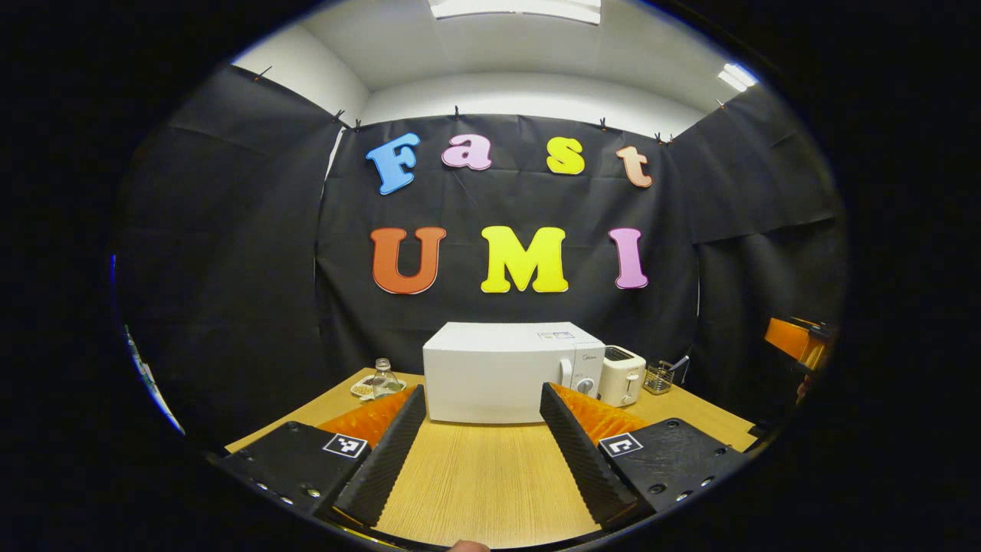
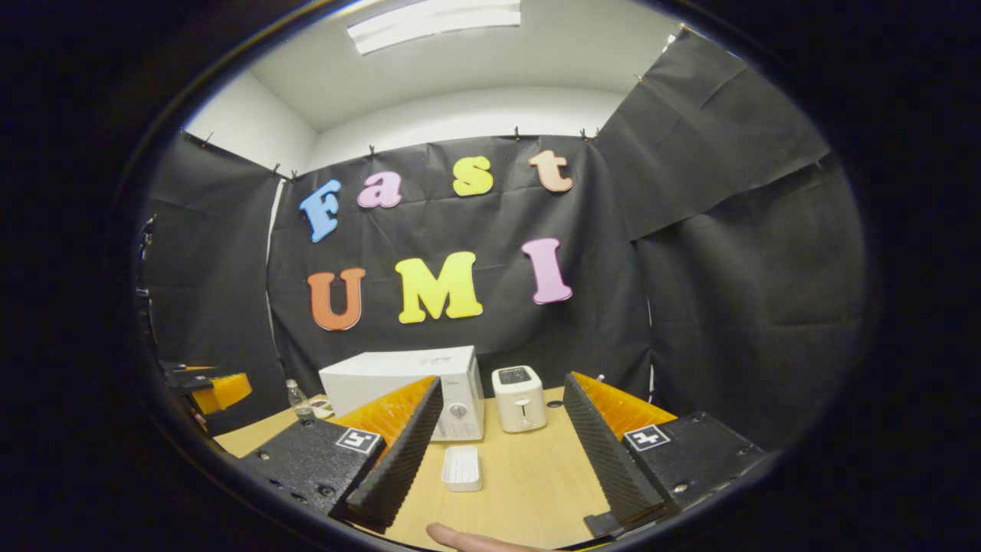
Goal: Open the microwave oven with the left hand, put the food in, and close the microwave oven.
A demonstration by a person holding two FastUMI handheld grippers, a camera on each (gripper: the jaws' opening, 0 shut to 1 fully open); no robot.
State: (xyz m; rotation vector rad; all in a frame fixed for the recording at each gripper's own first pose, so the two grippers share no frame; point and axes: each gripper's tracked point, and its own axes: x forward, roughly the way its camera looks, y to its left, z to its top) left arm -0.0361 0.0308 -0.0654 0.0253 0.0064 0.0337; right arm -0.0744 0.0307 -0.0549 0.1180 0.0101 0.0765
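Note:
A white microwave [image 1: 498, 372] stands at the back of the wooden table [image 1: 483, 475], door closed, with its knobs on the right side. My left gripper [image 1: 483, 392] is held open in front of it, some way short of the door, nothing between its fingers. Left of the microwave lie a small plate of food [image 1: 366, 389] and a glass bottle [image 1: 385, 377]. In the right gripper view, my right gripper [image 2: 503, 383] is open and empty, facing the microwave [image 2: 398, 387] from the right. A small white rectangular dish [image 2: 462, 468] lies on the table between its fingers.
A white toaster [image 1: 621, 376] stands right of the microwave, with a wire utensil holder [image 1: 659, 377] beyond it. The toaster [image 2: 520, 399] is straight ahead of the right gripper. A person's fingertip [image 2: 460, 538] shows at the bottom edge. Black cloth walls close in the table.

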